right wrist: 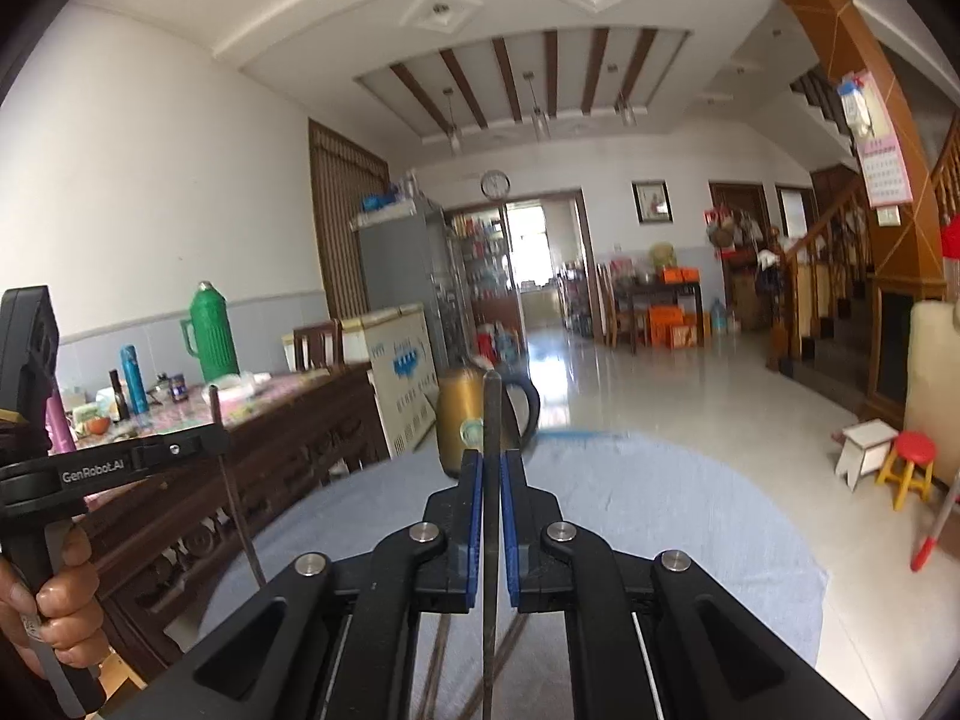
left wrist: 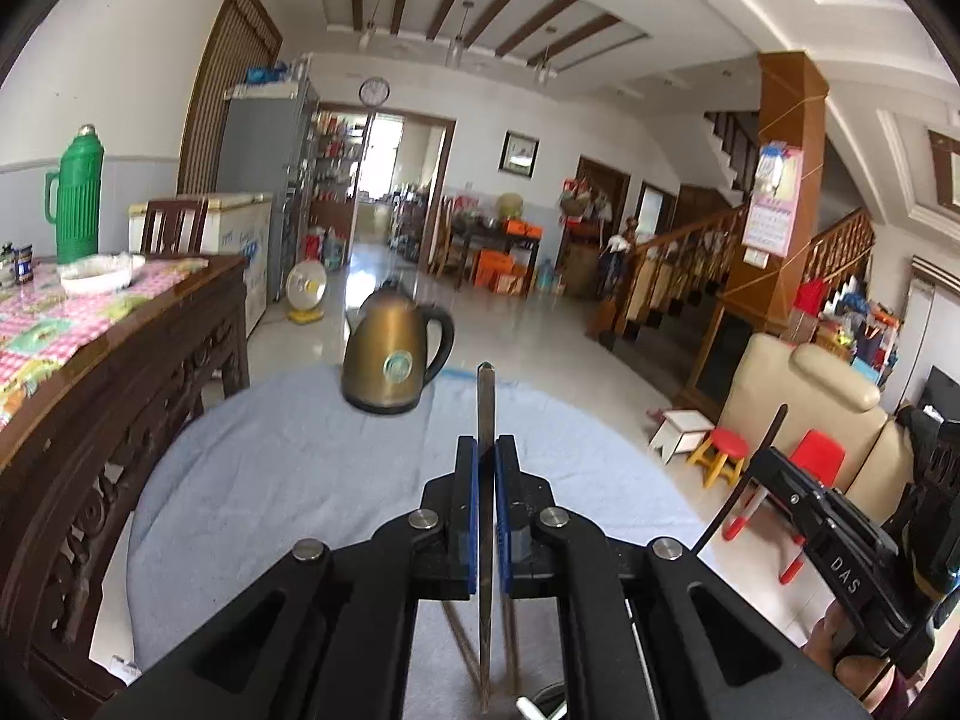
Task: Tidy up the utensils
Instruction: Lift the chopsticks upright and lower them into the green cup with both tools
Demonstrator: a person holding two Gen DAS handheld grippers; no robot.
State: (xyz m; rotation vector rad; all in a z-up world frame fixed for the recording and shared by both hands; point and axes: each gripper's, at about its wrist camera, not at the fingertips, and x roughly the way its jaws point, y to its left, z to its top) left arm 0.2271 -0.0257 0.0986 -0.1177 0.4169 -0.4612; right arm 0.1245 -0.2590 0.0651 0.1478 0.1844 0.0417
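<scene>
Chopstick point(left wrist: 486, 420) is pinched upright between your left gripper's point(left wrist: 486, 450) blue pads point(left wrist: 473, 474), its tip poking above them, its lower end running down past the bottom of the left wrist view. A second chopstick point(right wrist: 492, 414) is clamped the same way in your right gripper point(right wrist: 491, 462), fingers pressed on it, stick upright.

Take the bronze kettle point(left wrist: 393, 354) as landmark. It stands at the far edge of the round table with the grey-blue cloth point(left wrist: 288, 468), straight ahead of both grippers. In the right wrist view the held stick crosses the front of the kettle; in the left wrist view the stick sits just right of it, apart.

Left of the kettle is a carved dark wood sideboard point(left wrist: 120, 372) with a pink checked cover, carrying a green thermos point(left wrist: 78, 198) and a white dish point(left wrist: 99, 276). Behind the kettle, on the floor, is a small fan point(left wrist: 306, 288). Right of the kettle, well apart, are a white step stool point(left wrist: 681, 435), a red and yellow stool point(left wrist: 723, 456) and a cream sofa point(left wrist: 804, 408).

Each gripper shows in the other's view: right one at the right edge of the left wrist view, left one at the left edge of the right wrist view, your hand point(right wrist: 57, 606) wrapped on its handle. More sticks lie under the grippers on the cloth, blurred, count unclear.
</scene>
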